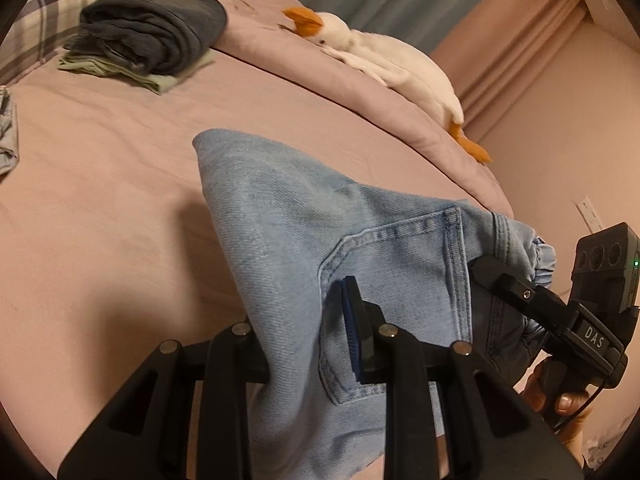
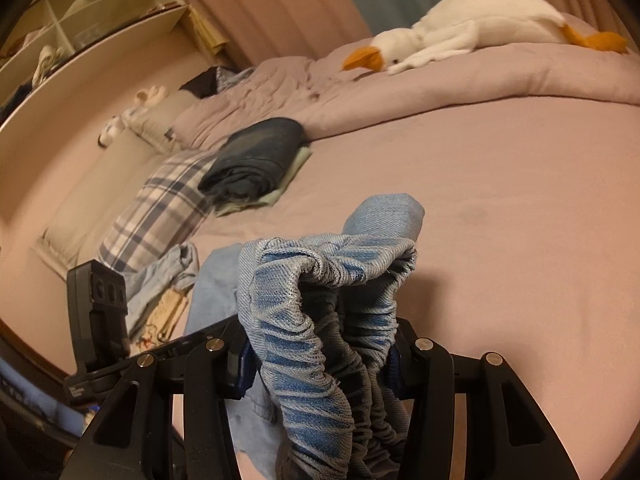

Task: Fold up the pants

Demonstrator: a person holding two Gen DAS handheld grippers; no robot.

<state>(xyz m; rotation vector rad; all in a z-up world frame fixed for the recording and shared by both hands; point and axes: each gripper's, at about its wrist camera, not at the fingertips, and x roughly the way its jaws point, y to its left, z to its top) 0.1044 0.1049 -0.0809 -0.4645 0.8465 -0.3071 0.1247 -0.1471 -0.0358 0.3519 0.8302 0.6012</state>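
Over the bed: light blue pants held up above the pink bedspread
Left hand-held gripper: pinching denim beside the back pocket
Right hand-held gripper: clamped on the bunched elastic waistband
Behind: folded clothes stack, plush goose
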